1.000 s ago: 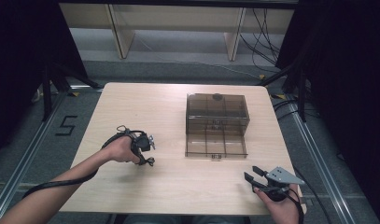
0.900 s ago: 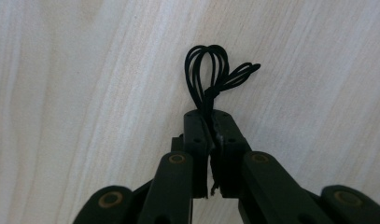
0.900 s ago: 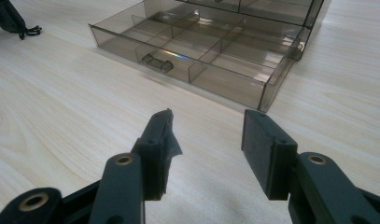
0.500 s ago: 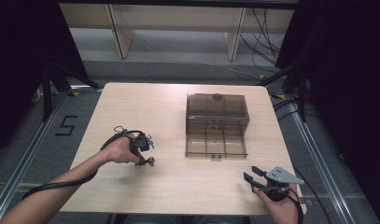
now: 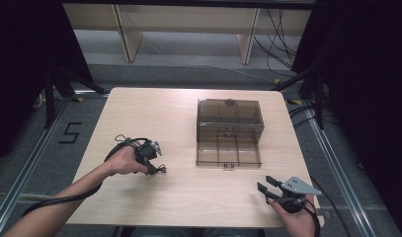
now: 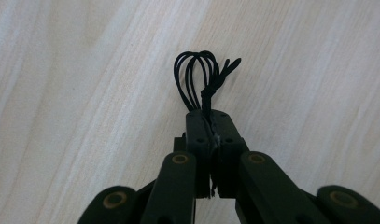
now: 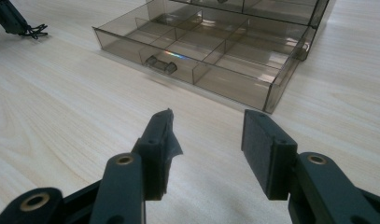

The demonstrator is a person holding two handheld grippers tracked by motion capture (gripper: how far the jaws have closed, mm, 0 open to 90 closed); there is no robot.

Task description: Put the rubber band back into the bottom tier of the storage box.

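- My left gripper [image 6: 210, 125] has just been closing, and its jaws now pinch a small bundle of thin black cord, looped and knotted at one end [image 6: 200, 77]; the loops stick out past the tips.
- In the high view the bundle [image 5: 160, 170] lies low on the pale wooden table [image 5: 154, 113], well apart from the smoky transparent plastic drawer box [image 5: 229, 121].
- With the grip made, I judge the pick-up is secured and the lift comes next.
- The box's bottom drawer [image 7: 201, 56] stands pulled out, its compartments bare: a likely destination.
- My right gripper [image 7: 211, 135] waits wide and unladen, near the drawer's front.
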